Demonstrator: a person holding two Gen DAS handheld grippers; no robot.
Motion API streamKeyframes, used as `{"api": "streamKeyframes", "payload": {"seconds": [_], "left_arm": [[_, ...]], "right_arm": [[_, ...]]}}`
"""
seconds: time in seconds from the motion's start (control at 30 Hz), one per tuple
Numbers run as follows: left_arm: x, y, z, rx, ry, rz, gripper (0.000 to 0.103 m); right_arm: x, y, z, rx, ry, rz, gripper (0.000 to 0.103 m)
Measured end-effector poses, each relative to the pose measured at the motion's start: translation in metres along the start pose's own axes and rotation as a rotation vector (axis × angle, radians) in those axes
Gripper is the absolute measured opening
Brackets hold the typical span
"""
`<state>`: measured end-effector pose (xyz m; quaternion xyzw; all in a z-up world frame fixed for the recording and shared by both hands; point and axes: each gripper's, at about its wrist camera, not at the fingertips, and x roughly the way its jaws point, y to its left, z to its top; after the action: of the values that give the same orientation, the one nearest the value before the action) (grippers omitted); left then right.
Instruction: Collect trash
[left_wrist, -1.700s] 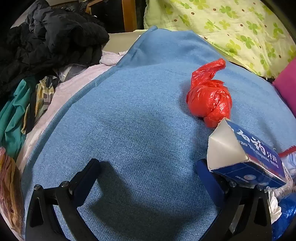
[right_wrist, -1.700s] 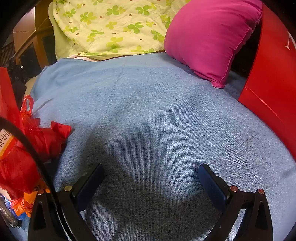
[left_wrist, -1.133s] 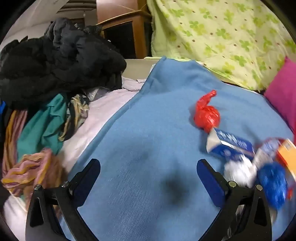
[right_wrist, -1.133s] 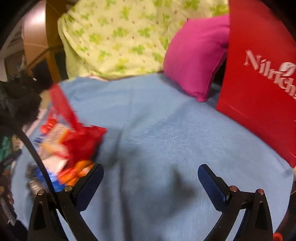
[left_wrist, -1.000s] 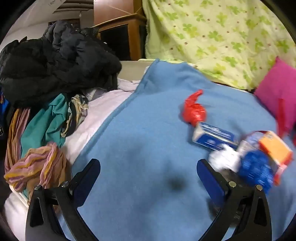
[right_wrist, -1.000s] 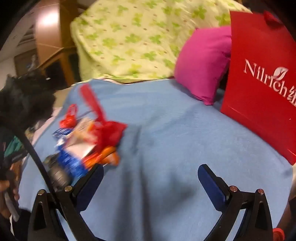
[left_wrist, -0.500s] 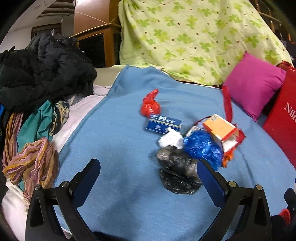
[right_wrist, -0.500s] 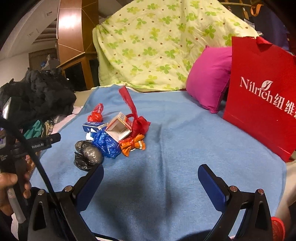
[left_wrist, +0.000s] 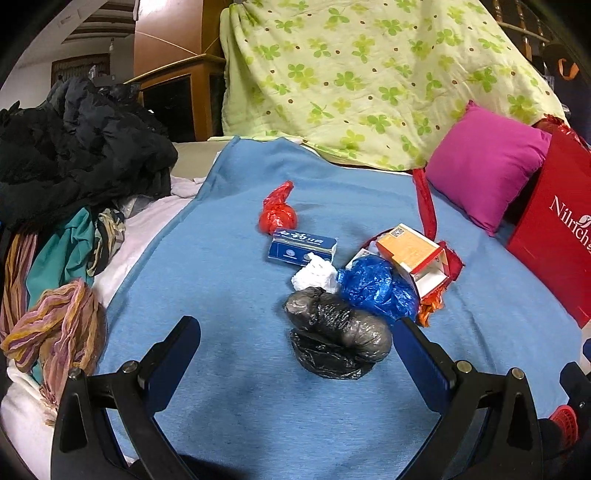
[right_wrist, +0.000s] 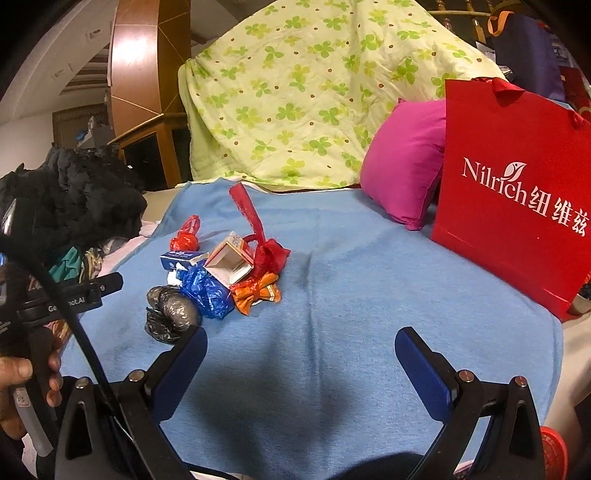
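Note:
A pile of trash lies on the blue blanket (left_wrist: 221, 280): a black plastic bag (left_wrist: 338, 334), a blue crumpled bag (left_wrist: 378, 286), white tissue (left_wrist: 314, 278), a blue carton (left_wrist: 303, 247), a knotted red bag (left_wrist: 277, 214) and an open orange box (left_wrist: 410, 251). The same pile shows in the right wrist view, with the black bag (right_wrist: 171, 312), an orange wrapper (right_wrist: 256, 293) and a red ribbon (right_wrist: 251, 214). My left gripper (left_wrist: 295, 356) is open and empty just in front of the black bag. My right gripper (right_wrist: 301, 363) is open and empty, right of the pile.
A red paper bag (right_wrist: 517, 192) stands at the right beside a magenta pillow (right_wrist: 402, 162). A green clover quilt (left_wrist: 369, 74) is draped behind. A heap of dark clothes (left_wrist: 74, 147) and scarves (left_wrist: 55, 332) lies at the left.
Both grippers have pulled back and up from close to the blanket, so the whole trash pile and the red bag have come into view. Both stay open.

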<state>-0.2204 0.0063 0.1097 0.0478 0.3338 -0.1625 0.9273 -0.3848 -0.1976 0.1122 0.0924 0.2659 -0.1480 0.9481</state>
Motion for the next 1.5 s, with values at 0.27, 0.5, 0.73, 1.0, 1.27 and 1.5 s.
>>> {"api": "streamKeyframes", "payload": {"seconds": [0.27, 0.5, 0.73, 1.0, 1.27, 1.5], "left_arm": [[0.006, -0.004, 0.002, 0.002, 0.009, -0.003, 0.103], [0.011, -0.004, 0.003, -0.011, 0.018, -0.007, 0.103], [0.018, -0.002, 0.001, -0.023, 0.036, -0.001, 0.103], [0.026, 0.002, -0.001, -0.051, 0.058, 0.024, 0.103], [0.032, 0.0, -0.003, -0.042, 0.074, 0.027, 0.103], [0.036, -0.005, -0.003, -0.034, 0.082, 0.029, 0.103]], "right_arm": [[0.008, 0.0, 0.0, -0.005, 0.012, -0.011, 0.103], [0.014, 0.0, 0.001, -0.007, 0.019, -0.021, 0.103], [0.019, -0.001, 0.001, -0.008, 0.023, -0.026, 0.103], [0.024, -0.003, 0.0, -0.002, 0.031, -0.033, 0.103], [0.028, -0.004, -0.001, 0.001, 0.037, -0.033, 0.103], [0.031, -0.008, -0.002, 0.012, 0.039, -0.035, 0.103]]}}
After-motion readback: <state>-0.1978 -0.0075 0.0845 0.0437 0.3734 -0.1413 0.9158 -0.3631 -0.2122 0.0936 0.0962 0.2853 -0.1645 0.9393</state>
